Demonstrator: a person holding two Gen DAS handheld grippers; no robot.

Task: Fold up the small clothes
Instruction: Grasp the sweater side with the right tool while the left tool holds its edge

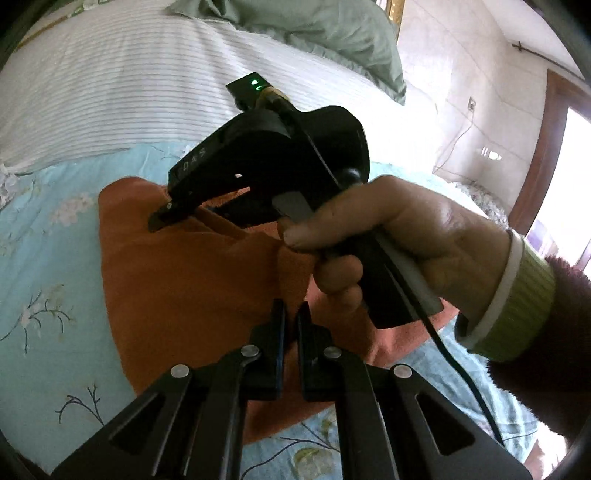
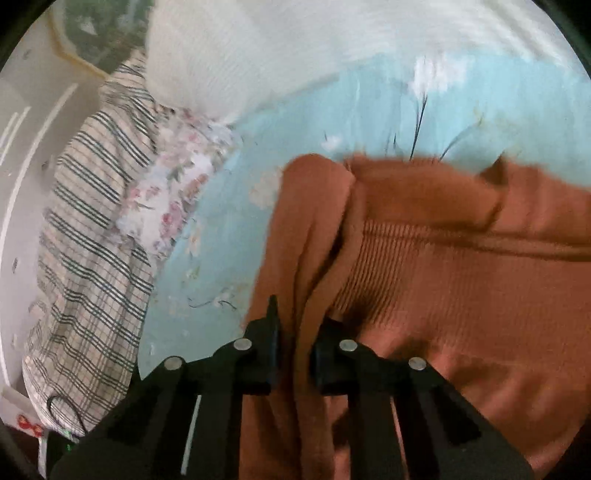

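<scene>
An orange knit garment (image 1: 192,280) lies on a light-blue floral bedsheet (image 1: 44,266). My left gripper (image 1: 291,314) is shut on a raised fold of the garment at its near edge. My right gripper (image 1: 166,218) shows in the left wrist view, held by a hand, its fingers pinching the garment's far part. In the right wrist view, the right gripper (image 2: 295,321) is shut on a bunched fold of the orange garment (image 2: 461,280), whose ribbed band runs to the right.
A white striped blanket (image 1: 129,92) and a green pillow (image 1: 314,33) lie at the back of the bed. A plaid cloth (image 2: 92,240) and a floral cloth (image 2: 177,184) lie at the bed's edge. A cable (image 1: 443,350) trails from the right gripper.
</scene>
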